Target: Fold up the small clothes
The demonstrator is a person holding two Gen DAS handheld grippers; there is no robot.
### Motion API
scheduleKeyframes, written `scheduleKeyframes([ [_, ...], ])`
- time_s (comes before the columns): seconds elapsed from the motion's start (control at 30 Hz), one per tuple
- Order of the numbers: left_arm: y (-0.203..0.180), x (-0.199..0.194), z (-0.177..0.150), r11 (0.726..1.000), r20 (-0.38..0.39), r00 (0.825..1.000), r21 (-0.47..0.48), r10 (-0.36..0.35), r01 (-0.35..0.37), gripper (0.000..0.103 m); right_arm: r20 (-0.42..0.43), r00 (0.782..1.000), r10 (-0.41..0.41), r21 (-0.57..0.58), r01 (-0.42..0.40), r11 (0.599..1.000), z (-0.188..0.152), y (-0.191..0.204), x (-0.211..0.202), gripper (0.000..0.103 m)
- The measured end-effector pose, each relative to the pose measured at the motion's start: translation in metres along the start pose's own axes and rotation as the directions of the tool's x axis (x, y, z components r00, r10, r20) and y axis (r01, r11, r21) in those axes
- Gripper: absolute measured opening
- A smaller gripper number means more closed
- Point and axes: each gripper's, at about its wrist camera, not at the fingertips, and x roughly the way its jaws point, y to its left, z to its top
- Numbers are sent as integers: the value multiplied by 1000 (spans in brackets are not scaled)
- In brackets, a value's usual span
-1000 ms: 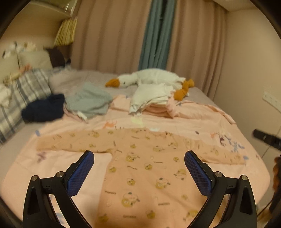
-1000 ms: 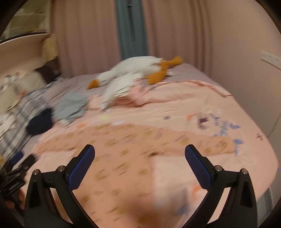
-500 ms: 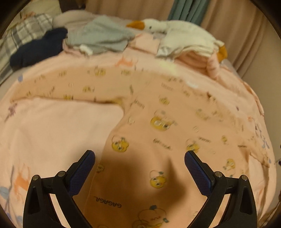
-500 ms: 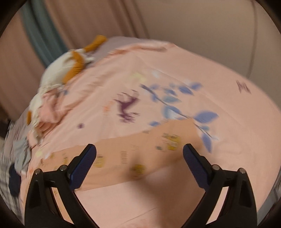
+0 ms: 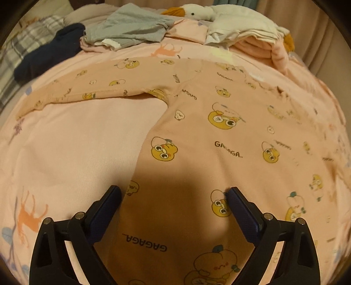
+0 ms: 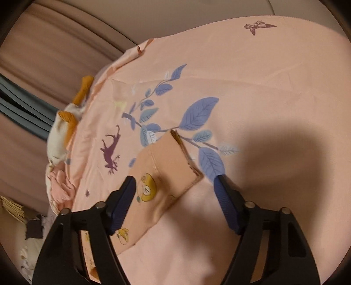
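Note:
A peach long-sleeved top (image 5: pixel 197 136) printed with yellow ducks lies spread flat on the pink bedspread (image 5: pixel 76 136). My left gripper (image 5: pixel 173 194) hovers open just above the top's lower left side, one pad over the side seam, the other over the body. In the right wrist view the top's sleeve cuff (image 6: pixel 166 162) lies between the pads of my right gripper (image 6: pixel 174 180). Its jaws are closing, and the pads stand apart from the cloth.
At the far side of the bed lie a grey garment (image 5: pixel 129 28), a dark navy bundle (image 5: pixel 48 54), a stack of folded pale clothes (image 5: pixel 252 41) and a white plush goose (image 5: pixel 219 13). Curtains (image 6: pixel 43 65) hang beyond the bed.
Both grippers dropped toward the bed. The left one closed in on the top's lower body. The right one swung right, rolled, reached the sleeve cuff, and its jaws narrowed.

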Motion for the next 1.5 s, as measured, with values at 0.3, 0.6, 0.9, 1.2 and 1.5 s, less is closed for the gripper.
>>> scheduleKeyframes([
  [0.3, 0, -2, 0, 1000, 5, 1000, -6, 20, -19, 92, 74, 983, -168, -91, 174, 980, -8, 9, 14, 13],
  [0.6, 1, -4, -1, 999, 5, 999, -8, 34, -34, 82, 76, 981, -181, -111, 189, 976, -4, 7, 9, 8],
  [0.9, 3, -7, -1, 999, -24, 999, -5, 43, -43, 76, 91, 995, 48, -306, -18, 952, -31, 110, -18, 7],
  [1.2, 12, -7, 3, 999, -46, 999, -54, -2, -1, 75, -308, 912, 270, -701, -410, 583, -254, 376, 12, 7],
  [1.5, 7, -6, 2, 1000, -28, 1000, -3, -11, 11, 79, -471, 882, 1, -792, -424, 439, -389, 415, 80, 46],
])
